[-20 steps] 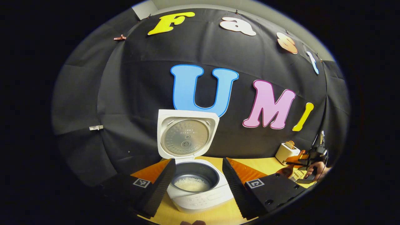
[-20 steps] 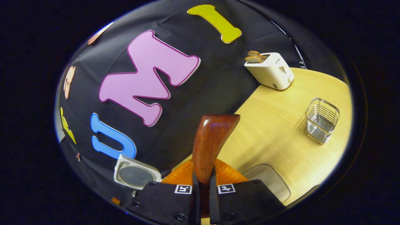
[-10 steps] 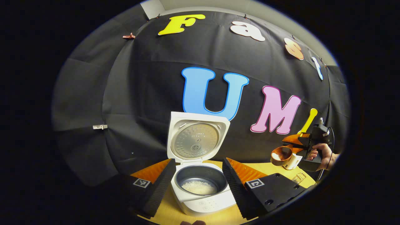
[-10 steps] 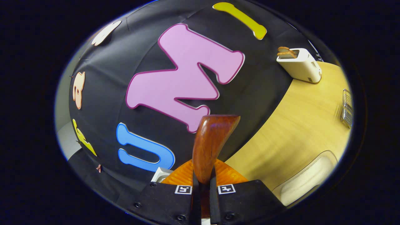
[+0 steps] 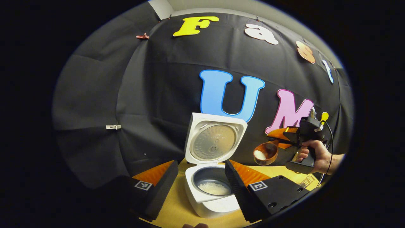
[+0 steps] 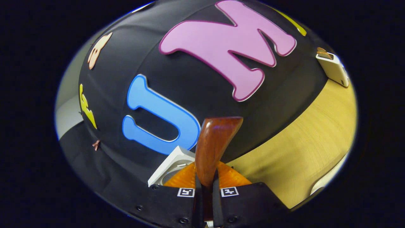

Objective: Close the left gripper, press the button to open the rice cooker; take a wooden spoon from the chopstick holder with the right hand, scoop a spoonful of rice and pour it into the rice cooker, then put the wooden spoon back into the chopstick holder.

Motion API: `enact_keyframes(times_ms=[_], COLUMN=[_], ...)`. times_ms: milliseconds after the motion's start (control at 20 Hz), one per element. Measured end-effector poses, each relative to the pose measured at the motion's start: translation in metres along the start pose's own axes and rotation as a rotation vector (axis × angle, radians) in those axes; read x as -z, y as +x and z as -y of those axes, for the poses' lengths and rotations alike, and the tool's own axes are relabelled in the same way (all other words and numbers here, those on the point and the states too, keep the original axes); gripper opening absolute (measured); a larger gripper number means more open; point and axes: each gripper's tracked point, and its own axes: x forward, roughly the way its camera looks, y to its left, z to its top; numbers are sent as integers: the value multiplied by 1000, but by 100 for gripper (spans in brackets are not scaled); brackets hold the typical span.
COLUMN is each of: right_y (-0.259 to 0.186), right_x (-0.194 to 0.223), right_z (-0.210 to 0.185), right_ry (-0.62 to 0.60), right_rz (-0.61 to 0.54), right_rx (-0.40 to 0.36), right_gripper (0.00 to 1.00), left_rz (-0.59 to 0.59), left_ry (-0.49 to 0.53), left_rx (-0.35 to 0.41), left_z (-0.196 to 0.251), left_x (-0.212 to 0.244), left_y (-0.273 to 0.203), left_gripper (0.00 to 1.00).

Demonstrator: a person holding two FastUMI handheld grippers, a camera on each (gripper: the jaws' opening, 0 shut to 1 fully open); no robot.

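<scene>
One spoonful of rice sits in the wooden spoon [image 5: 265, 153] clamped by the right gripper [image 6: 204, 198], right of the open rice cooker [image 5: 211, 190]; left gripper [image 5: 199, 186] gapes empty

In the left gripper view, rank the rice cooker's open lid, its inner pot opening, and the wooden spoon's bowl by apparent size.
1. Open lid: largest.
2. Inner pot opening: smaller.
3. Wooden spoon's bowl: smallest, though how near it is to the camera is unclear, so true size is unsure.
</scene>
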Motion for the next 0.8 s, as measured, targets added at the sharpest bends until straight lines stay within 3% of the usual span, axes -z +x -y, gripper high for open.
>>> enact_keyframes(times_ms=[250,800], right_y=[22,42], right_x=[33,54], right_z=[-24,-67], right_ry=[-188,-720], right_rz=[-27,10], right_rx=[-28,-125], right_gripper=[14,15], left_rz=[-10,-41], left_ry=[-8,-21], left_rx=[-23,-19], left_z=[-13,-12], left_x=[8,26], left_y=[-1,8], left_gripper=[95,95])
